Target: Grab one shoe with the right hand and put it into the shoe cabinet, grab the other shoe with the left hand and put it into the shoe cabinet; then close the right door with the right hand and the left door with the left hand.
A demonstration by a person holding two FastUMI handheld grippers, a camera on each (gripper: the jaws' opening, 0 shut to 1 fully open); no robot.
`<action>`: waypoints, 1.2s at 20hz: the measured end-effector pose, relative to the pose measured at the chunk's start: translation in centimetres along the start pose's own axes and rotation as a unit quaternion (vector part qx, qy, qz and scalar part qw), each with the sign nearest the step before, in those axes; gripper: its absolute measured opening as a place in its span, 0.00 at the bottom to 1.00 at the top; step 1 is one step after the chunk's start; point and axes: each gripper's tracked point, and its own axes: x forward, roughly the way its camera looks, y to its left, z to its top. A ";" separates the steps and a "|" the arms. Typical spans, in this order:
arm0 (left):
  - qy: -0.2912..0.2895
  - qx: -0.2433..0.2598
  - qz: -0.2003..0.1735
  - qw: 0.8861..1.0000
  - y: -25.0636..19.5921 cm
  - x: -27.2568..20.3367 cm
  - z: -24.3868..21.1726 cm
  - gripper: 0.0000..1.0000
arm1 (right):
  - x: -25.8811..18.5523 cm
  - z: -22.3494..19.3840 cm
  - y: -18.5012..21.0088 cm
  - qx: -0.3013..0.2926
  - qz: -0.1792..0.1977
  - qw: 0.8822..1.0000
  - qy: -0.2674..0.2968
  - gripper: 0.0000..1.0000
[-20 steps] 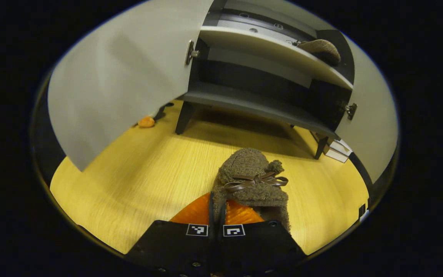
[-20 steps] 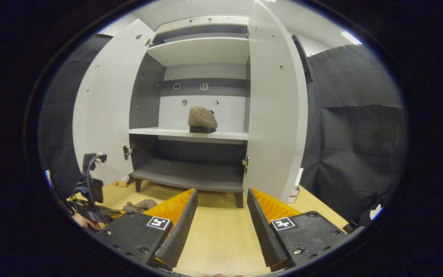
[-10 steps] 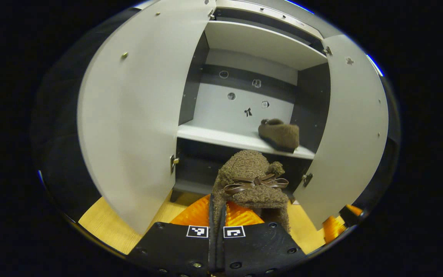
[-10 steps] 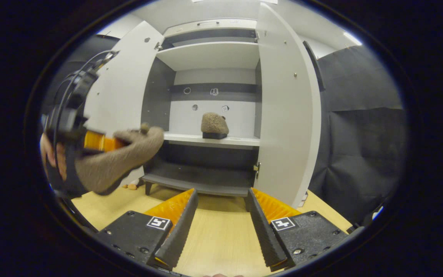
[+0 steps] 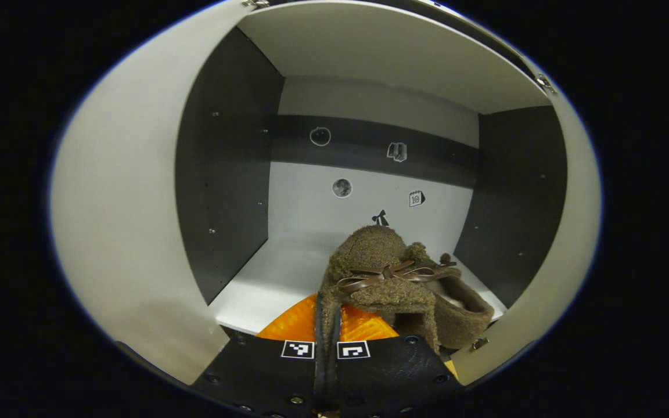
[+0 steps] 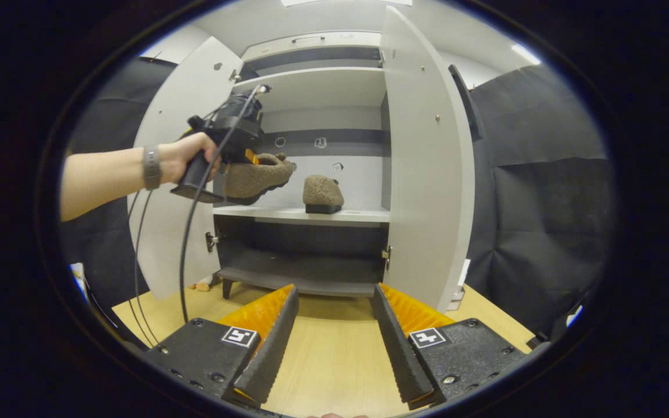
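My left gripper (image 5: 328,316) is shut on the rim of a brown fuzzy shoe (image 5: 378,270) with a brown bow, held in the air just in front of the cabinet's white middle shelf (image 5: 270,278). The other brown shoe (image 5: 465,310) lies on that shelf, right behind it on the right. In the right gripper view a hand holds the left gripper (image 6: 247,155) with its shoe (image 6: 253,177) at the cabinet's mouth, left of the shelved shoe (image 6: 323,193). My right gripper (image 6: 334,342) stands open and holds nothing, low over the wooden floor, facing the cabinet.
Both cabinet doors stand wide open, the left door (image 6: 175,174) and the right door (image 6: 427,162). A dark lower shelf (image 6: 299,276) sits beneath. A cable (image 6: 183,249) hangs from the left gripper. Small orange bits (image 6: 202,285) lie by the cabinet's left leg.
My left gripper rose from the floor with the shoe and moved forward into the cabinet opening at shelf height. The right gripper has barely moved and stays open.
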 end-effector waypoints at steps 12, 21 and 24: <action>0.079 -0.069 0.014 0.994 1.1 4.9 -1.9 0.08 | 0.2 -2.0 -1.6 0.010 -0.017 1.000 0.024 0.81; 0.040 -0.053 -0.032 0.997 0.8 -0.8 0.7 0.61 | 0.4 -0.9 -1.2 0.011 -0.013 1.000 0.013 0.82; 0.000 -0.046 -0.069 0.997 -0.1 -5.7 1.3 0.61 | 0.2 -0.4 -0.8 0.010 -0.008 1.000 0.006 0.81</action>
